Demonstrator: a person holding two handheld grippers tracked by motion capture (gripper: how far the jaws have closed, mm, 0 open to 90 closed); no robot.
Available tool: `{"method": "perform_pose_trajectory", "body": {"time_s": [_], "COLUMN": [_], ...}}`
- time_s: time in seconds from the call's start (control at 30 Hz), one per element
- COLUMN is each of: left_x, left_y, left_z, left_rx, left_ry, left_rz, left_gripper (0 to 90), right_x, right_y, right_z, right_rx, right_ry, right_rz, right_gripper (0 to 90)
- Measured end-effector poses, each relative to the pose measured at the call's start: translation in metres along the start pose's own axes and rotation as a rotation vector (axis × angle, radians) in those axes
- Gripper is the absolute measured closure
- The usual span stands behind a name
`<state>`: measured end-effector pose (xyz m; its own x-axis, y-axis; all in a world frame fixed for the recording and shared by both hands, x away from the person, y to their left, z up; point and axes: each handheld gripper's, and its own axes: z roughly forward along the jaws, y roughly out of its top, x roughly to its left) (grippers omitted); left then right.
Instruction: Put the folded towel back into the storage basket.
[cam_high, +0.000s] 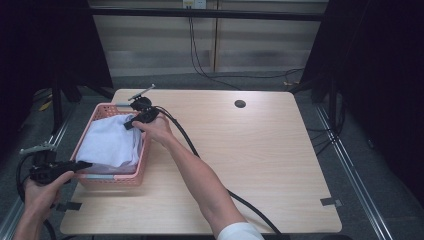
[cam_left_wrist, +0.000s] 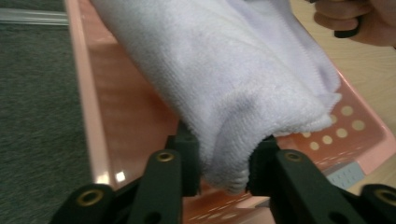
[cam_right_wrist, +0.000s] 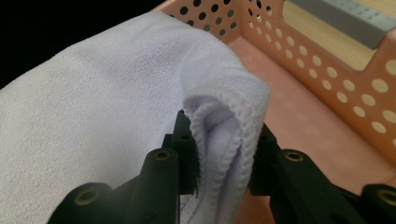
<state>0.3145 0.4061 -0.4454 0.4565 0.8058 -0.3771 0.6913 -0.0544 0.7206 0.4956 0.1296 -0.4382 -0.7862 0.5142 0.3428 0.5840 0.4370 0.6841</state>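
A folded white towel lies in a pink perforated basket at the table's left side. My left gripper reaches in over the basket's near left corner. In the left gripper view its pads pinch the towel's near folded end, just above the basket floor. My right gripper is at the far right corner of the basket. In the right gripper view it is shut on the hemmed folded edge of the towel, beside the basket's holed wall.
The basket stands on a light wooden table with a round cable hole at the back. A black cable trails across the table from the right gripper. Dark curtains and grey floor surround the table.
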Motion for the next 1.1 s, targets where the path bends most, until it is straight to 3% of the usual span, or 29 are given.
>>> {"method": "perform_pose_trajectory", "body": {"time_s": [0.1, 0.17, 0.2, 0.23, 0.3, 0.47, 0.7, 0.9, 0.93, 1.0, 1.1], "left_x": [0.001, 0.0, -0.002, -0.005, -0.009, -0.015, -0.024, -0.045, -0.053, -0.059, -0.073], "left_y": [-0.001, -0.001, -0.001, 0.001, 0.005, 0.013, 0.024, 0.027, 0.028, 0.029, 0.032], "left_z": [0.005, 0.006, 0.007, 0.008, 0.008, 0.002, -0.011, -0.007, -0.003, 0.0, 0.007], "left_rx": [0.024, 0.032, 0.034, 0.04, 0.041, 0.026, -0.017, -0.049, -0.057, -0.051, -0.06], "left_ry": [0.057, 0.055, 0.052, 0.054, 0.056, 0.098, 0.119, 0.123, 0.114, 0.112, 0.084], "left_rz": [-0.014, 0.0, 0.015, 0.017, 0.03, 0.049, 0.067, 0.105, 0.12, 0.132, 0.131], "left_gripper": [58.8, 55.2, 52.2, 43.9, 35.6, 32.0, 29.0, 29.5, 30.0, 29.7, 29.3], "right_x": [-0.001, -0.001, -0.002, -0.004, -0.005, -0.005, -0.002, -0.003, -0.005, -0.006, -0.01], "right_y": [-0.005, -0.005, -0.006, -0.006, -0.006, -0.004, -0.002, -0.014, -0.023, -0.027, -0.044], "right_z": [0.005, 0.006, 0.007, 0.007, 0.005, -0.002, -0.024, -0.062, -0.075, -0.081, -0.105], "right_rx": [0.001, 0.003, 0.011, 0.012, -0.003, -0.025, -0.061, -0.1, -0.107, -0.111, -0.143], "right_ry": [-0.007, -0.006, -0.018, -0.034, -0.038, -0.039, -0.018, -0.013, -0.015, -0.019, -0.027], "right_rz": [-0.008, -0.008, -0.018, -0.02, -0.016, -0.027, -0.062, -0.084, -0.097, -0.099, -0.097], "right_gripper": [66.7, 63.1, 57.2, 50.5, 43.0, 38.4, 36.8, 36.1, 36.0, 35.9, 35.2]}}
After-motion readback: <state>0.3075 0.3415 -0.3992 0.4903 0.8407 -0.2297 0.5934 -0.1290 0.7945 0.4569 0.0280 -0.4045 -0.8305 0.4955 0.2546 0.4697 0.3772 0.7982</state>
